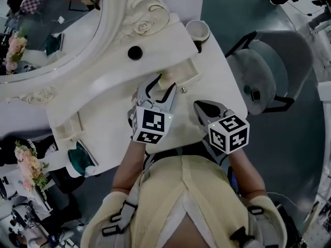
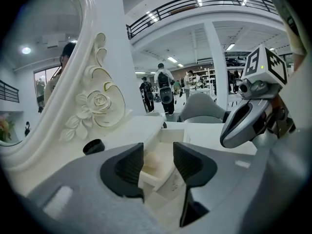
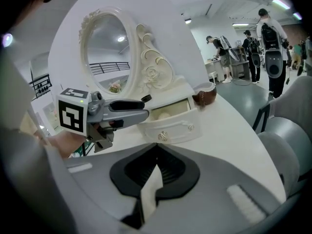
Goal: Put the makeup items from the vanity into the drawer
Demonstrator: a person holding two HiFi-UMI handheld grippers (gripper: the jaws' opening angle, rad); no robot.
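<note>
Nearest, a cream top is worn by the person, & a gripper is held in each hand over the white vanity. The right gripper is held low on the right, nr the table's near edge. Its jaws are pressed shut together w/ nothing gripped.

The left gripper is held a bit farther in & to the left, and is pointed at the open drawer. Its jaws are spread wide apart & nothing is pinched btwn them. The drawer's near corner is seen thru the gap. A pale round thing is laid inside the drawer, not touched by the jaws. What it is can't be told for sure.

Farther back & left, a small black round pot is set on the vanity top, beside the carved rose of the mirror frame. A cup is set at the far right edge, past the drawer. The big oval mirror is stood at the far left. A grey chair is parked on the right, off the table.
</note>
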